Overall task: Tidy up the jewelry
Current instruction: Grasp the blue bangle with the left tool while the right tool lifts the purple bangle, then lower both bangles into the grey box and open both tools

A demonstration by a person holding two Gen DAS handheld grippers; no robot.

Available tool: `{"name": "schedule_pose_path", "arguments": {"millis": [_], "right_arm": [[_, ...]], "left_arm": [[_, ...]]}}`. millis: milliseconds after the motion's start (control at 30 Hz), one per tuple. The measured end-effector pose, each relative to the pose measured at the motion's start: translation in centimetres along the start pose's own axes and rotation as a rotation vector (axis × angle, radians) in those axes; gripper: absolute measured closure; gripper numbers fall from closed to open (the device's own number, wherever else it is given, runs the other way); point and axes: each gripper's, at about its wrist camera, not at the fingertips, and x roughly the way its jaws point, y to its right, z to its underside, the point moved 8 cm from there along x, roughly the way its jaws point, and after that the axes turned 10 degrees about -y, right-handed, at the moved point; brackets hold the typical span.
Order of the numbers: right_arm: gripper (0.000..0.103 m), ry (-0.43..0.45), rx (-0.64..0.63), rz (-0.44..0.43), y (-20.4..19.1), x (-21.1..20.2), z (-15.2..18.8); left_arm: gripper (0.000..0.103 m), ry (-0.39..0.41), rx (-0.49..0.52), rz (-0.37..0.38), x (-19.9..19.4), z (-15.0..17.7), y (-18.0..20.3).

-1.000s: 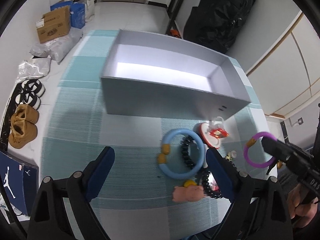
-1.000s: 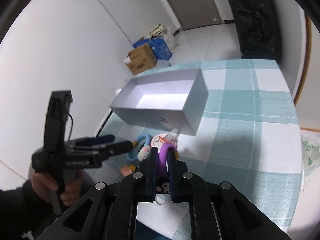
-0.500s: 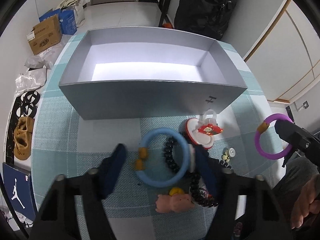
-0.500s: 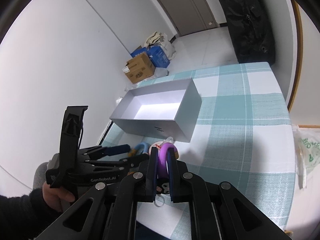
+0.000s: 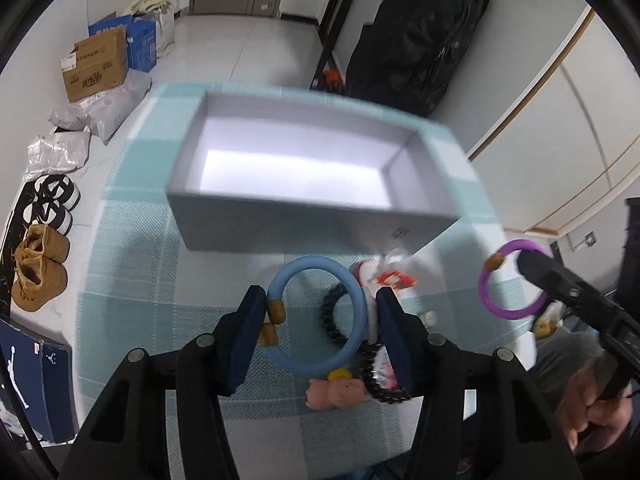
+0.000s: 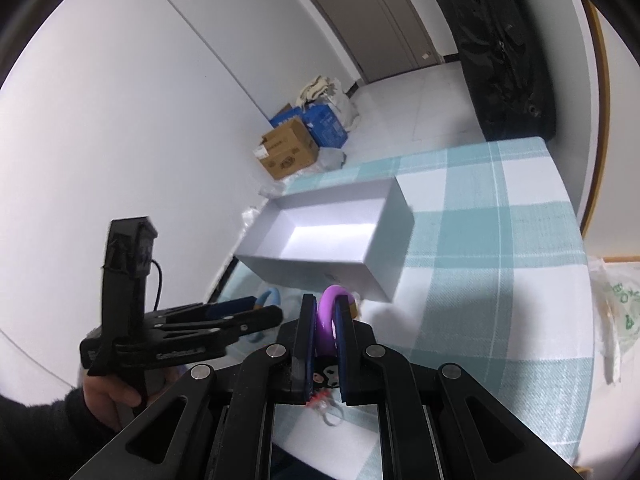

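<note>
Teal-and-white checked cloth [image 5: 132, 280] covers the bench, which stands in a white-walled room with a pale tiled floor; cardboard and blue boxes [image 6: 290, 152] and plastic bags sit against the wall near a grey door, shoes [image 5: 38, 268] line the floor beside the bench, and a large black bag [image 5: 420, 36] leans at the far side. On the cloth rests an open grey box [image 5: 308, 220], its inside bare and lit. In front of the box lies a cluster of jewelry: a black bead bracelet [image 5: 332, 316], a red-and-white charm [image 5: 390, 278] and a small pink figure [image 5: 340, 394]. The left claw [image 5: 320, 328] has just been closing, and its blue pads now sit against either side of a blue bangle [image 5: 316, 320] with amber beads; the bangle appears gripped between them, just in front of the box, though whether it is clear of the cloth is hard to tell. The right claw [image 6: 323, 332] is closed on a purple bangle [image 6: 328, 312], held in the air to the right of the cluster and near the box's corner. A hand [image 5: 592, 404] holds that claw's handle, and another hand [image 6: 112, 392] in a dark sleeve holds the left one.
</note>
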Motion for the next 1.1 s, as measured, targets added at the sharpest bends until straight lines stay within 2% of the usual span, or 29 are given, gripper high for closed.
{"name": "schedule_pose_path", "arguments": {"millis": [167,333,433,700,933,1100], "right_arm": [[0.095,0.032,0.006,-0.031,-0.8,-0.9,-1.9],[0.095,0.046,-0.007,-0.049,-1.9,-1.1,-4.4],[0.095,0.049,-0.022,-0.057,-2.4,-0.6,-6.2],[0.095,0.011,-0.068,-0.063,-2.4,2.9,-10.3],[0.095,-0.046,-0.060,-0.085,-0.7,6.4,-10.5],[0.095,-0.067,-0.058,-0.102,-0.1,7.4,-10.6]], "left_arm": [[0.052,0.083,-0.014,0.058,-3.2,-1.6,0.5],[0.052,0.136,-0.032,0.094,-4.2,-4.4,1.0],[0.052,0.146,-0.043,0.091,-4.2,-5.6,0.7],[0.052,0.114,-0.072,0.064,-2.4,-7.3,-0.9],[0.052,0.072,-0.091,0.070,-0.3,-8.3,-1.5],[0.052,0.046,-0.106,0.085,0.8,-8.5,-1.6]]}}
